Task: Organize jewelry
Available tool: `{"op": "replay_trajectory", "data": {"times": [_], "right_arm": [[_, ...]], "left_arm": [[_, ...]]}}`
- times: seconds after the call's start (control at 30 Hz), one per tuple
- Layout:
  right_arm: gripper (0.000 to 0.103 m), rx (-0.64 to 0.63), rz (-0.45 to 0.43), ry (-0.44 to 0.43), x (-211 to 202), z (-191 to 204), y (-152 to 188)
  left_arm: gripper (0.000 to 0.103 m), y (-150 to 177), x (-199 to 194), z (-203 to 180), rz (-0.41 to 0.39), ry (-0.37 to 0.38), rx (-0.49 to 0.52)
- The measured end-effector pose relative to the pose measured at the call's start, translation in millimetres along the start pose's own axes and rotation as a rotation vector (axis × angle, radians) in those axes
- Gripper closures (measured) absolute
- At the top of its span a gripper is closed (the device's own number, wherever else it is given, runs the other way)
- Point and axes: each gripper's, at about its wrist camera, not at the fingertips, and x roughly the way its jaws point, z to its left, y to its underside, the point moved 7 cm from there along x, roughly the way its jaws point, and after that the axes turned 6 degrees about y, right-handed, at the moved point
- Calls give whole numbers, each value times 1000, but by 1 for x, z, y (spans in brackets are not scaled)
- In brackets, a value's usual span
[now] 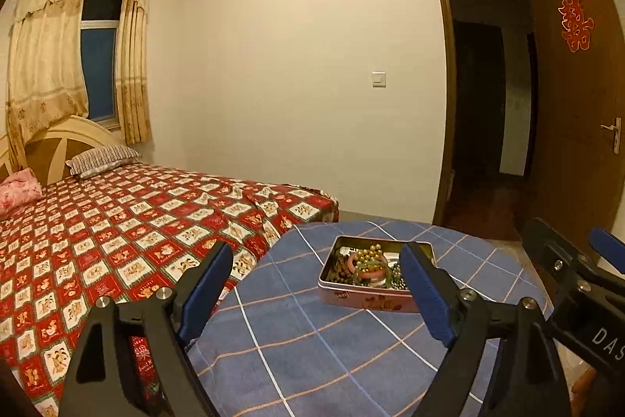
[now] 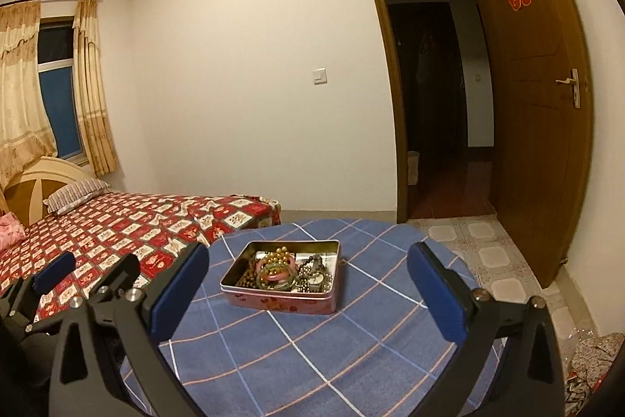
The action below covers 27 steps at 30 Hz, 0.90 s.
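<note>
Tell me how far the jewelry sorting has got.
Done: the jewelry, pink bangle and gold beads included, lies piled in the open tin on the checked table. In hand: nothing; left claw and right claw are open and empty. Left: no loose pieces or lid visible.

Left wrist view: faces 12 o'clock, near the open pink metal tin (image 1: 369, 294) at 1 o'clock.
Right wrist view: same heading, tin (image 2: 281, 296) at 12 o'clock.
Shared: tin, blue checked cloth (image 1: 312, 350).

Jewelry (image 2: 287, 270) in tin (image 2: 281, 299) on table (image 2: 312, 358); bed (image 2: 117, 233) left.
</note>
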Motion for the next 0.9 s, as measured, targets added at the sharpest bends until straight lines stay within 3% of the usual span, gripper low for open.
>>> {"op": "replay_trajectory", "data": {"times": [0.9], "right_arm": [[0,26,-14,2,-6,-8,-3]], "left_arm": [[13,-1,-2,-1,4,3,6]]}}
